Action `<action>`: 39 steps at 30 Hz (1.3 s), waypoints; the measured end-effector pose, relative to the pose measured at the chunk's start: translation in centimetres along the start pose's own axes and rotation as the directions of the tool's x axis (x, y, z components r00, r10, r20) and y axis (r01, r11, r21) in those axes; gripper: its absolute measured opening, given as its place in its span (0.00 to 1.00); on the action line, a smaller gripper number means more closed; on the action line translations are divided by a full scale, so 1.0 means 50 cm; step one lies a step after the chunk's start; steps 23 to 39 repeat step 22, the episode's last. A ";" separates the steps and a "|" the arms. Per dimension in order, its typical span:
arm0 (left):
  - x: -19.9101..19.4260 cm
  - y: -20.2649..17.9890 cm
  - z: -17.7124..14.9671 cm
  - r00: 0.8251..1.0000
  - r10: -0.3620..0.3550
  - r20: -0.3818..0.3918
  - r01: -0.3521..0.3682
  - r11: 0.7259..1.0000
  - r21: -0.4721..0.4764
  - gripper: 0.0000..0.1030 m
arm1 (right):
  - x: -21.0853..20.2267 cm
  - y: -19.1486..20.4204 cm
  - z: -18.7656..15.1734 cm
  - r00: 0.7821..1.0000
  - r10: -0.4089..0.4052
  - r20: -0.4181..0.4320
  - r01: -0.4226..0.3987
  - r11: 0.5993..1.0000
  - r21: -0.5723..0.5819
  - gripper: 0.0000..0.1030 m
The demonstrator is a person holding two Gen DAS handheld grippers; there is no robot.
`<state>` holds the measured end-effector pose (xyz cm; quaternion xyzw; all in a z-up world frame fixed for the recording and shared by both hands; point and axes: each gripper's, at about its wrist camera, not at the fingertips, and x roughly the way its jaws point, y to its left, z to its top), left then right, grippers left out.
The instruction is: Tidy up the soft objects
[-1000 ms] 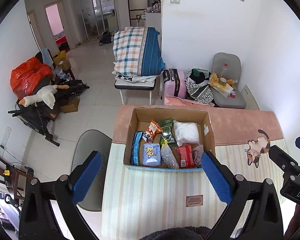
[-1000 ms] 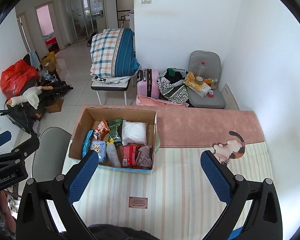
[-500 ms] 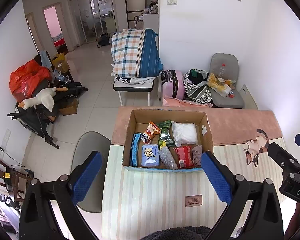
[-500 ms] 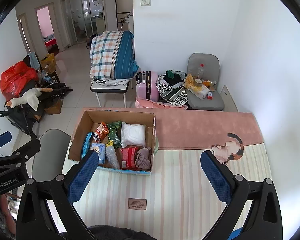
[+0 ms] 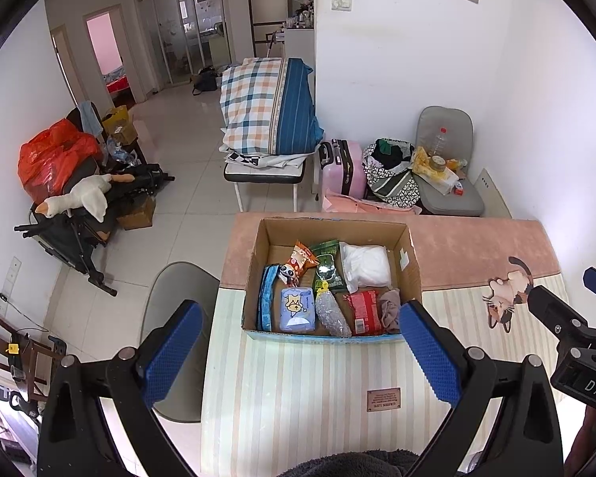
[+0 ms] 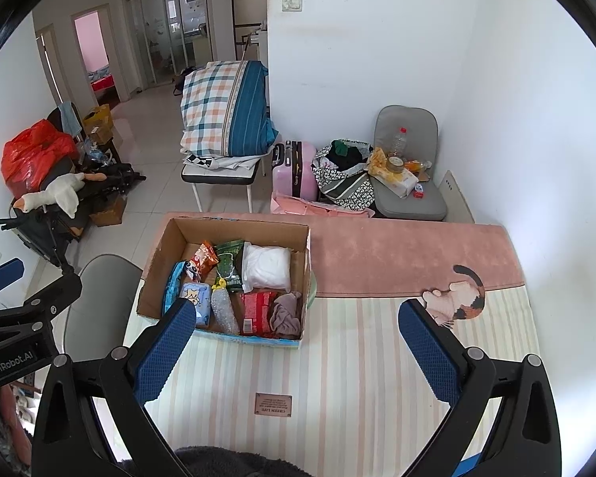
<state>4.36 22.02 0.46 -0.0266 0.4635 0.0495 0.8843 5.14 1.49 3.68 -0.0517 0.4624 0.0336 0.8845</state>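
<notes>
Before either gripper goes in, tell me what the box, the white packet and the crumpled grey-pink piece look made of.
Box: corrugated cardboard, matte brown, with raw cut flaps. White packet: looks like soft white filling in clear glossy plastic film, judging by the sheen; the contents are uncertain. Grey-pink piece: likely thin matte cloth, limp and creased into folds.

Both tools match: the left gripper (image 5: pixel 300 351) and right gripper (image 6: pixel 298 351) have black angular frames, silver screws and blue dimpled pads (image 5: pixel 425 351); white lettering reads "GenRobot.AI".
</notes>
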 end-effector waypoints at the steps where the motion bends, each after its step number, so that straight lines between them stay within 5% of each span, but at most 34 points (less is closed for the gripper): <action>1: 0.002 0.000 0.001 1.000 0.000 0.001 0.000 1.000 0.002 0.98 | 0.000 0.000 -0.001 1.000 0.000 -0.001 0.000 1.000 -0.002 1.00; 39: 0.003 -0.001 -0.005 1.000 -0.005 0.001 0.005 1.000 0.008 0.98 | 0.001 0.002 0.003 1.000 0.008 -0.004 -0.008 1.000 -0.001 1.00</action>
